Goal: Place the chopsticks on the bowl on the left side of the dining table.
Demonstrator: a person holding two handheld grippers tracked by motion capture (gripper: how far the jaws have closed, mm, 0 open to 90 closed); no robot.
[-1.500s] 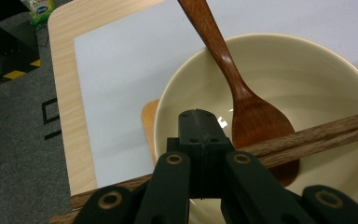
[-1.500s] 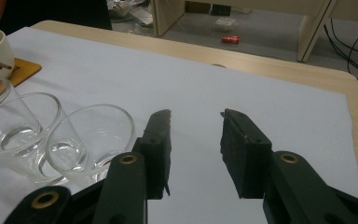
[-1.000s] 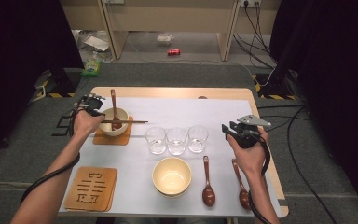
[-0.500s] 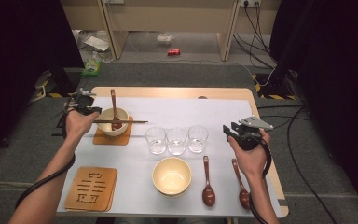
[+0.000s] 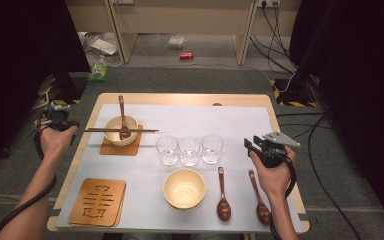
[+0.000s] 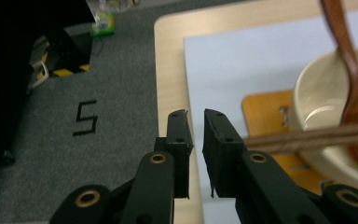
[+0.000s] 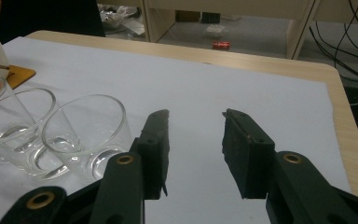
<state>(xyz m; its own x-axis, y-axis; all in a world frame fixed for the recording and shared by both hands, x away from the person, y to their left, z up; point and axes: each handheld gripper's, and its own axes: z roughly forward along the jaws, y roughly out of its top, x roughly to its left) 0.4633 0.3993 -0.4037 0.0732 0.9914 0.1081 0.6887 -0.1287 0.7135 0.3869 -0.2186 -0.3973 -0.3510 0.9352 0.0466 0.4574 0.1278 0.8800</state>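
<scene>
Two chopsticks (image 5: 121, 130) across the bowl (image 5: 115, 129), left gripper (image 5: 55, 117) at its 9 o'clock, jaws just opening slightly, nothing between, right gripper (image 5: 255, 145) spread, empty.

My left gripper (image 5: 55, 119) sits off table's left edge, free; chopsticks (image 5: 121, 130) across bowl (image 5: 121, 131) block rightward. Glasses (image 5: 189, 149) crowd centre.

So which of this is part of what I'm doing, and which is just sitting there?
In the job:
- chopsticks laid across the bowl
- spoon in that bowl
- coaster under it
- left tongs, slightly apart, nothing between them

Lying about:
- three glasses
- near bowl
- two spoons
- spare coaster
- right tongs, open
</scene>
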